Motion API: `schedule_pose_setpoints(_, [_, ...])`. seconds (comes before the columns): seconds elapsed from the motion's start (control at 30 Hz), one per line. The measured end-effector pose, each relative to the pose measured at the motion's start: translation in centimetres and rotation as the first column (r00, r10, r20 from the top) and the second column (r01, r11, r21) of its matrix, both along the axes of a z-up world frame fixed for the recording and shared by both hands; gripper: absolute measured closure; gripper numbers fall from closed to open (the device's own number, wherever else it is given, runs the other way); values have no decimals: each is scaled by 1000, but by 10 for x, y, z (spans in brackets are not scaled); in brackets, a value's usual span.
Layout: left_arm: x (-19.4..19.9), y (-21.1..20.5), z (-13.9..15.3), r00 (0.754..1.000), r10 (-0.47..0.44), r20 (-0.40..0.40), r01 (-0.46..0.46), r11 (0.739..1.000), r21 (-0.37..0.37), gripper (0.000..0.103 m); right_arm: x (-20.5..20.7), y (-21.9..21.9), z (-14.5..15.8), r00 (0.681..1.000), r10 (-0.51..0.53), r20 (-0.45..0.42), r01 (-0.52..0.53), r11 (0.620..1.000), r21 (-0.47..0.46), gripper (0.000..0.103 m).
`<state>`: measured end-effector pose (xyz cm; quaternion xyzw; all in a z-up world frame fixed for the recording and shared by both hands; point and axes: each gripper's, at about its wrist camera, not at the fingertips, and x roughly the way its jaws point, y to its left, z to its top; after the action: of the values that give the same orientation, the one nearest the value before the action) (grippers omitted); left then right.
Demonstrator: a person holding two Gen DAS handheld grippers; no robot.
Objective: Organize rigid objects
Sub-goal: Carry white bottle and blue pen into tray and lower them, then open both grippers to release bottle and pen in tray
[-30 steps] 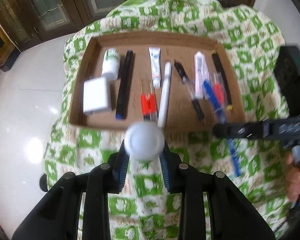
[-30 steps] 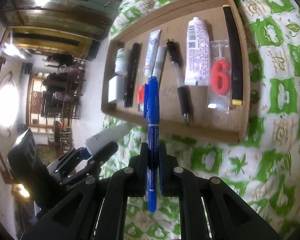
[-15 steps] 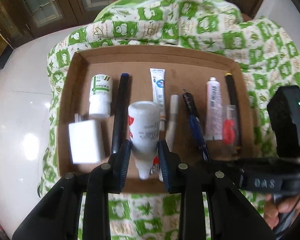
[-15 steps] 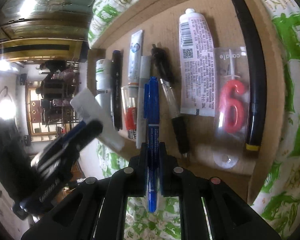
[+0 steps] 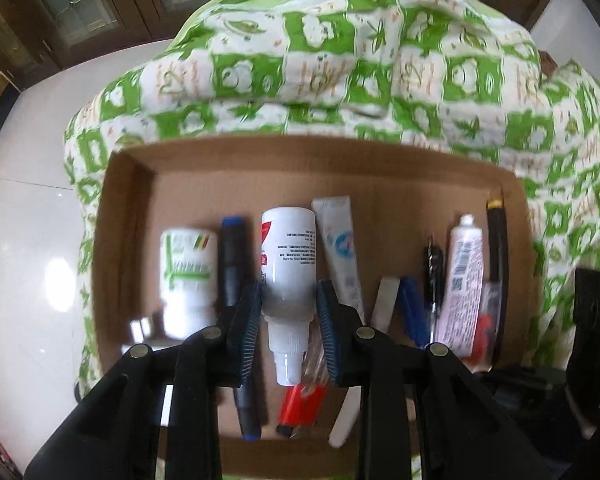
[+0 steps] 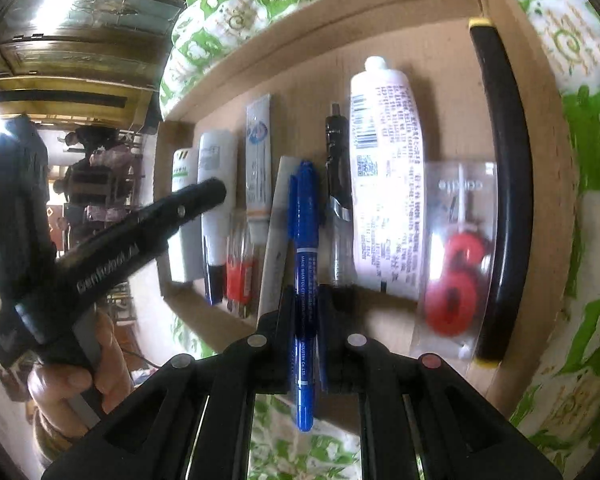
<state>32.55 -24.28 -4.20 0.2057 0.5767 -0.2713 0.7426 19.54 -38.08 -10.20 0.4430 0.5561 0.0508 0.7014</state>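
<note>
The left gripper [image 5: 288, 320] has its jaws clamped on a white bottle [image 5: 288, 256], with the nozzle toward the camera and the base pointing away. The bottle hangs over the cardboard tray [image 5: 340, 168], between a black marker [image 5: 231, 256] on its left and a white tube [image 5: 340, 248] on its right. Further left a green-labelled bottle [image 5: 186, 276] lies in the tray. Under the gripper a red packet [image 5: 300, 404] is partly seen.

The right gripper [image 6: 304, 308] has its jaws clamped on a blue marker [image 6: 305, 240], which points forward over the tray [image 6: 552, 184]. Just beside it to the right lies a black pen [image 6: 338, 184], then a big white tube [image 6: 388, 168], a packed red "6" candle [image 6: 454, 276], and a long black stick [image 6: 504, 168] along the right wall. The tray lies on a green and white cloth [image 5: 340, 72]. If the blue marker touches the tray floor, I cannot tell.
</note>
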Motion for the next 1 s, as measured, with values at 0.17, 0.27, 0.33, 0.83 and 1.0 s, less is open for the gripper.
schedule_pose_setpoints(0.17, [13, -15, -1, 1000, -1, 30, 1, 1000, -7, 77, 6, 4, 5, 1000, 3, 20, -2, 998, -67, 95])
schedule_pose_setpoints(0.27, [23, -23, 0, 998, 9, 59, -9, 1000, 7, 77, 10, 3, 6, 999, 3, 44, 1, 996, -88, 95])
schedule_pose_setpoints(0.33, [26, -31, 1, 996, -6, 85, 4, 1000, 22, 77, 11, 3, 7, 998, 2, 55, 3, 995, -100, 95])
schedule_pose_setpoints(0.83, [-35, -12, 29, 982, 7, 188, 4, 998, -56, 77, -27, 29, 38, 987, -3, 164, 49, 960, -276, 73])
schedule_pose_setpoints(1.0, [-65, 19, 52, 973, 36, 228, -17, 996, -88, 77, -64, 37, 56, 981, -4, 194, 76, 929, -363, 61])
